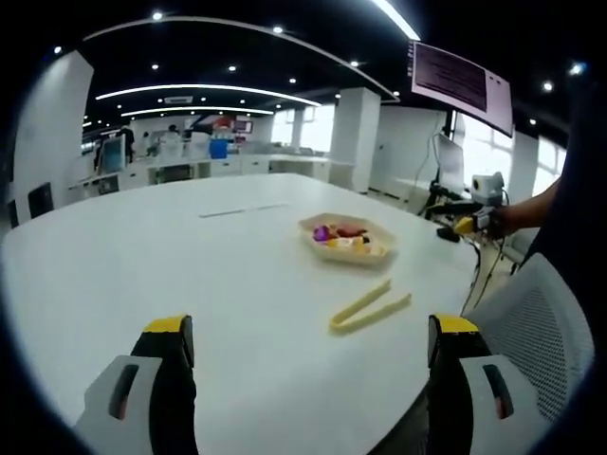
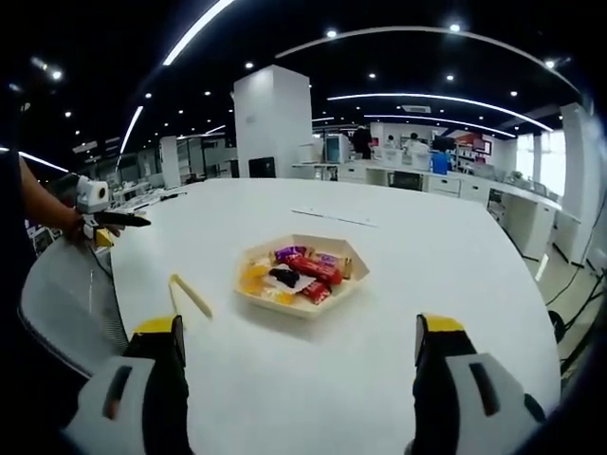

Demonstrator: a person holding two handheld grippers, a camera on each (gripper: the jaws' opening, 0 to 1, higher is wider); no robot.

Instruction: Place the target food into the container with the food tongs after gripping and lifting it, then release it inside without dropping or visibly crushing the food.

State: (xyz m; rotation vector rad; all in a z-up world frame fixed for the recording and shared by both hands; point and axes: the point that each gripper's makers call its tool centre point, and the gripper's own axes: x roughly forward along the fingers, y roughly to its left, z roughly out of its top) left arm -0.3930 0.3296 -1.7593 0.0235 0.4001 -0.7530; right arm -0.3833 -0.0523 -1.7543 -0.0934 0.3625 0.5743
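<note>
white table (image 1: 190, 275), bright open office

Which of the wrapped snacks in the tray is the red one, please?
The long red packet lying across the tray's middle; its neighbours are purple, yellow and black.

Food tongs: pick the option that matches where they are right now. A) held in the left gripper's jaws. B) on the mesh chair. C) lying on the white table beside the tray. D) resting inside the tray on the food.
C: the yellow food tongs lie flat on the white table beside the tray, apart from both open grippers.
</note>
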